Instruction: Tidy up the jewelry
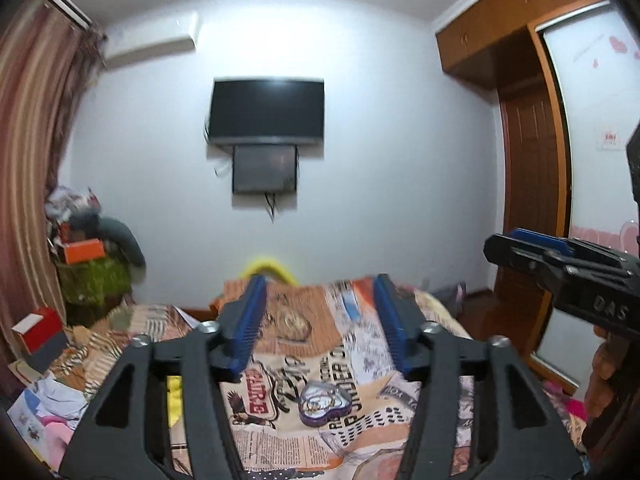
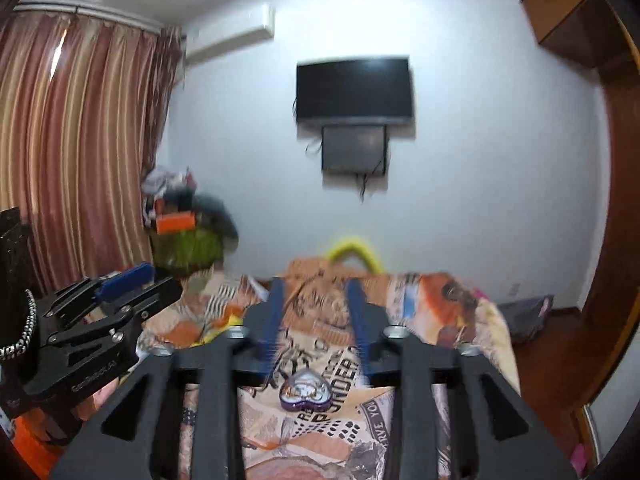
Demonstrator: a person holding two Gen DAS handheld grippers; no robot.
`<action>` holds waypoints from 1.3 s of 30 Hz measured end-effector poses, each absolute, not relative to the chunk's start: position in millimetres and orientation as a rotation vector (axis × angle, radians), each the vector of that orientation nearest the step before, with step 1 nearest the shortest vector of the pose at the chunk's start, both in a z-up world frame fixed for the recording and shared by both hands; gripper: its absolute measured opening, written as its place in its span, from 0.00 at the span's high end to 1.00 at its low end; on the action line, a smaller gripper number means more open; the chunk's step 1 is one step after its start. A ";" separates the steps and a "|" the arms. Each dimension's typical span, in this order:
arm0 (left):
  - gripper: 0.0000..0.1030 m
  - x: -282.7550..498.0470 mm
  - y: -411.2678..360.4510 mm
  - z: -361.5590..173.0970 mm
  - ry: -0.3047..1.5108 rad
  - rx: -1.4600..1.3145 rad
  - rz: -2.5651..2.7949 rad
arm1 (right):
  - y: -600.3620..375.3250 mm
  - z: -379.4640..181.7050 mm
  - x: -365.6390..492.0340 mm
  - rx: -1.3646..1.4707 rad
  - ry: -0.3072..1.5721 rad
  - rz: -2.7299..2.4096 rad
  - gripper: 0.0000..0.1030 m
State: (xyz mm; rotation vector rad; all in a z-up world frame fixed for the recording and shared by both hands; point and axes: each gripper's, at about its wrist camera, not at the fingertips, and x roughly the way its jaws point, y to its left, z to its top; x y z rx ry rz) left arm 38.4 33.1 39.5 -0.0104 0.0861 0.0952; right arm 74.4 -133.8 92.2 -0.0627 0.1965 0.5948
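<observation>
A purple heart-shaped jewelry box point(image 1: 324, 404) with a clear lid lies on the patterned bedspread point(image 1: 280, 432), with jewelry showing inside; it also shows in the right wrist view point(image 2: 306, 392). My left gripper point(image 1: 320, 300) is open and empty, held above and short of the box. My right gripper point(image 2: 314, 304) is open and empty, also above the box. Each gripper shows from the side in the other's view: the right one point(image 1: 516, 246) at the right edge, the left one point(image 2: 140, 284) at the left.
A red and grey box point(image 1: 38, 338) and papers point(image 1: 48, 412) lie at the bed's left. A pile with an orange box point(image 1: 84, 250) stands by the striped curtain point(image 2: 72, 152). A TV point(image 1: 268, 110) hangs on the far wall. A wooden wardrobe point(image 1: 532, 152) is to the right.
</observation>
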 end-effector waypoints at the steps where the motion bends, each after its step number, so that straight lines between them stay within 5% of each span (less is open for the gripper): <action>1: 0.36 30.8 29.2 41.3 0.071 -0.004 0.103 | -137.7 93.4 62.4 -0.053 0.159 0.573 0.43; 4: 0.13 10.6 21.4 42.6 0.038 0.002 0.134 | -142.4 94.4 41.1 -0.049 0.072 0.502 0.27; 10: 0.02 -8.8 19.2 37.8 0.036 -0.014 0.177 | -148.1 92.8 27.9 -0.023 0.034 0.426 0.00; 39: 0.01 -12.1 17.1 27.9 0.067 -0.017 0.201 | -167.1 77.6 0.3 -0.028 0.084 0.439 0.00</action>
